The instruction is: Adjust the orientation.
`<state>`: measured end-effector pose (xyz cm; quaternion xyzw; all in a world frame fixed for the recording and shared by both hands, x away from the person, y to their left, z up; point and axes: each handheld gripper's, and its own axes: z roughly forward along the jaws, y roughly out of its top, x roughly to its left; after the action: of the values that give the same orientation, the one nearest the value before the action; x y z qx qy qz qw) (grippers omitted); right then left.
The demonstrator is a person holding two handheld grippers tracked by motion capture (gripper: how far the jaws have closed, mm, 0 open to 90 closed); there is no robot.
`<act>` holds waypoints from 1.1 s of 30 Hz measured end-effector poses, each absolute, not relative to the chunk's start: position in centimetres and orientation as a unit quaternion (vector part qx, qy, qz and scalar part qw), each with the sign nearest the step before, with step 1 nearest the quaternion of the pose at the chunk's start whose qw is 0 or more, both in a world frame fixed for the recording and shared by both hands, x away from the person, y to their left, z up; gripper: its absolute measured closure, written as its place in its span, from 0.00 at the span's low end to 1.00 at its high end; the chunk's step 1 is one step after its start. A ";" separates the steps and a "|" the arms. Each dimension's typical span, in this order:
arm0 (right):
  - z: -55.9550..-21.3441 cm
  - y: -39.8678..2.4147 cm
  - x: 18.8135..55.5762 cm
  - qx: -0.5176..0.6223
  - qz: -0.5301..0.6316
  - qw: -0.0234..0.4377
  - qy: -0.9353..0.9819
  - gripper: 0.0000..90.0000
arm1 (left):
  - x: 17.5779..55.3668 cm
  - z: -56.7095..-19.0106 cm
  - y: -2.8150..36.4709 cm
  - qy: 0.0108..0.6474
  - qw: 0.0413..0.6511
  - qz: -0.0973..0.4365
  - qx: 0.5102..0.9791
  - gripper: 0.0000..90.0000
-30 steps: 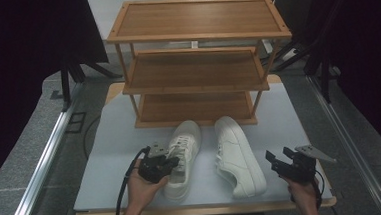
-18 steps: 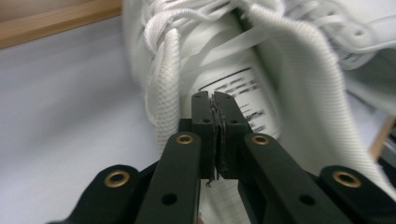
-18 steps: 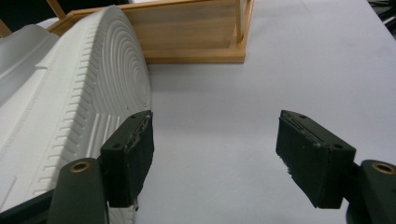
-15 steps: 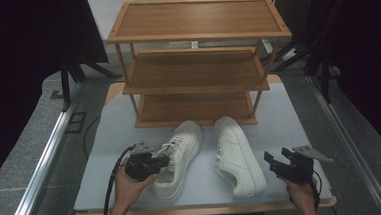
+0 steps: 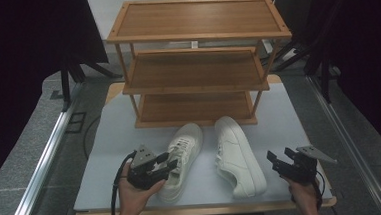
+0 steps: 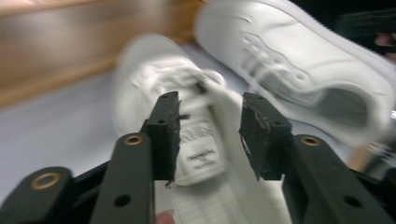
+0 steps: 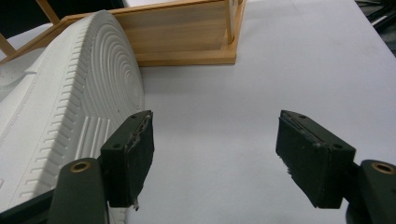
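Observation:
Two white sneakers lie on the grey table (image 5: 284, 117) in front of a wooden shoe rack (image 5: 196, 72). The left sneaker (image 5: 187, 147) stands upright, its toe angled toward the rack. My left gripper (image 5: 171, 164) is at its opening, and its jaws have just been opening. In the left gripper view the shoe's tongue (image 6: 201, 149) lies between the parted jaws of the left gripper (image 6: 210, 121), no pad pressing on it. The right sneaker (image 5: 239, 157) lies on its side, sole (image 7: 70, 93) facing my right gripper (image 5: 280, 156). The right gripper (image 7: 217, 140) is open over bare table.
The rack has three wooden shelves, with the lowest one (image 7: 187, 37) just behind the shoes. The table's front edge (image 5: 205, 209) runs close under both hands. A metal rail (image 5: 46, 156) runs along the floor on the left, and dark curtains hang at both sides.
The left gripper turned the left sneaker so its heel swung left, then opened its jaws and let go. The right gripper and right sneaker stayed put.

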<state>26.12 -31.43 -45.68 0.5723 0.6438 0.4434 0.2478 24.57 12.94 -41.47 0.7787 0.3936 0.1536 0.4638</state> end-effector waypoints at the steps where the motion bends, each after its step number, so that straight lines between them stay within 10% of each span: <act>1: -45.7 -31.4 26.1 0.572 0.443 0.248 0.644 0.31 | 24.6 -41.3 12.9 0.398 0.453 0.170 0.779 0.62; 7: -45.8 -31.0 26.2 0.568 0.439 0.246 0.651 0.30 | 27.3 -43.4 12.6 0.441 0.394 0.165 0.790 0.59; 16: -45.9 -31.2 26.2 0.571 0.438 0.247 0.649 0.31 | 28.6 -44.7 13.4 0.448 0.404 0.160 0.781 0.89; 33: -44.5 -30.1 25.5 0.548 0.460 0.273 0.643 0.34 | 27.8 -45.2 19.5 0.469 0.428 0.151 0.757 0.89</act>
<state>25.53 -30.12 -44.48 0.5483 0.6431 0.4597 0.2729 27.82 19.51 -45.16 0.7570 0.4695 0.1513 0.4285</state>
